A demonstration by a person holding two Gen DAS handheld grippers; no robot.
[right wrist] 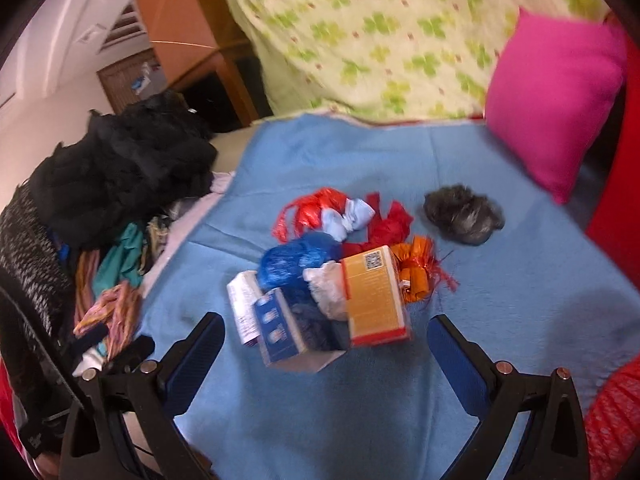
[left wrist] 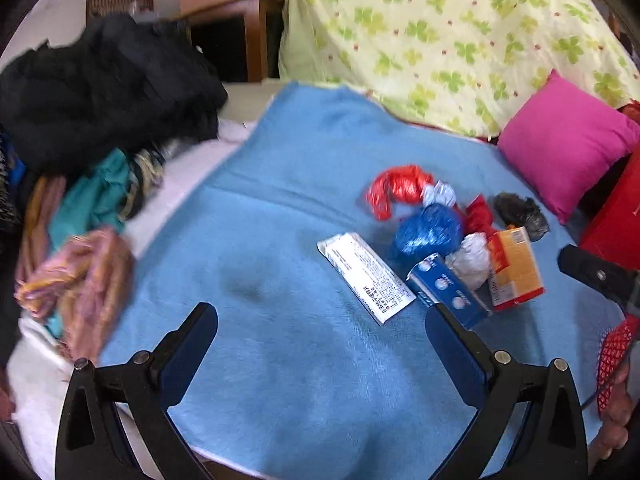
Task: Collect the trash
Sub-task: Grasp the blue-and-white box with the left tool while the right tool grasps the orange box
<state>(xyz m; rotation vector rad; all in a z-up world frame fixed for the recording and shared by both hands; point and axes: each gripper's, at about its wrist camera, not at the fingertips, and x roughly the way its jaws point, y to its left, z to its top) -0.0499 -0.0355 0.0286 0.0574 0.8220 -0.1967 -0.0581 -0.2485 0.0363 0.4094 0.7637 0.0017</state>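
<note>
Trash lies heaped on the blue blanket (right wrist: 360,400), straight ahead at twelve o'clock of the right gripper (right wrist: 326,354). That gripper's jaws stand spread wide with nothing pinched; the near end of the blue box (right wrist: 280,328) sits just inside the gap between its fingers. Touching that box at three o'clock is the orange box (right wrist: 374,300), with a white crumpled bag (right wrist: 326,288) wedged between them and a white tube (right wrist: 244,304) at its nine o'clock. Behind these lie a blue plastic bag (right wrist: 296,264), a red bag (right wrist: 312,210), a pale blue wad (right wrist: 354,214), red scraps (right wrist: 390,222) and an orange wrapper (right wrist: 418,276). A dark grey bag (right wrist: 464,214) sits apart at two o'clock.

The left gripper (left wrist: 322,332) is likewise spread and empty above bare blanket, the heap at its one o'clock. Farther out: a pink cushion (right wrist: 554,96) at two o'clock, a clover-print quilt (right wrist: 380,32) at twelve, and piled clothes (right wrist: 120,176) at ten.
</note>
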